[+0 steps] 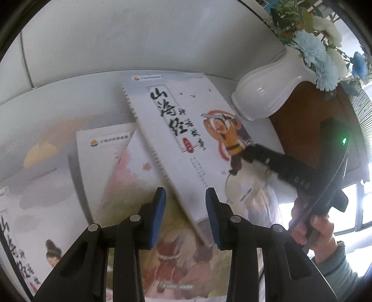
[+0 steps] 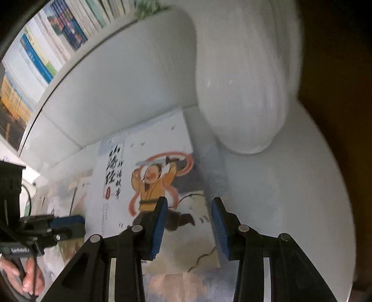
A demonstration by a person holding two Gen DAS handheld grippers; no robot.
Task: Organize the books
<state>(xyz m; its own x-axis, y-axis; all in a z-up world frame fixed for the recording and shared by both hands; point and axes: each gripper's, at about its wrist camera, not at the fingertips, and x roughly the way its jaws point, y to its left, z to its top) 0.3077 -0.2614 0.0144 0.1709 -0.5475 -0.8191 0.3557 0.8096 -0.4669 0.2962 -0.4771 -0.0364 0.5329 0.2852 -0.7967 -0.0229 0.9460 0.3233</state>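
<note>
Books lie overlapped on the white surface (image 1: 69, 104); the top spiral-bound book (image 1: 186, 130) sits beside a white vase (image 1: 267, 93). Left gripper (image 1: 186, 216) and right gripper (image 2: 189, 227) hover over it, jaws narrowly apart, holding nothing.

- I see a white ribbed vase (image 1: 267, 93) standing on the white table (image 1: 104, 97), near its far right part; in my right wrist view the vase (image 2: 244, 93) looms large and blurred.
- It holds artificial flowers (image 1: 318, 51), pale blue and cream, with green leaves.
- Behind the table runs a white wall panel (image 1: 139, 34).
- To the right of the vase I make out a brown wooden surface (image 1: 300, 120).
- A window (image 1: 358, 209) shows bright at the right edge of my left wrist view.
- A green plant sprig (image 2: 148, 8) sits on the ledge at the top of my right wrist view, too blurred to describe further.
</note>
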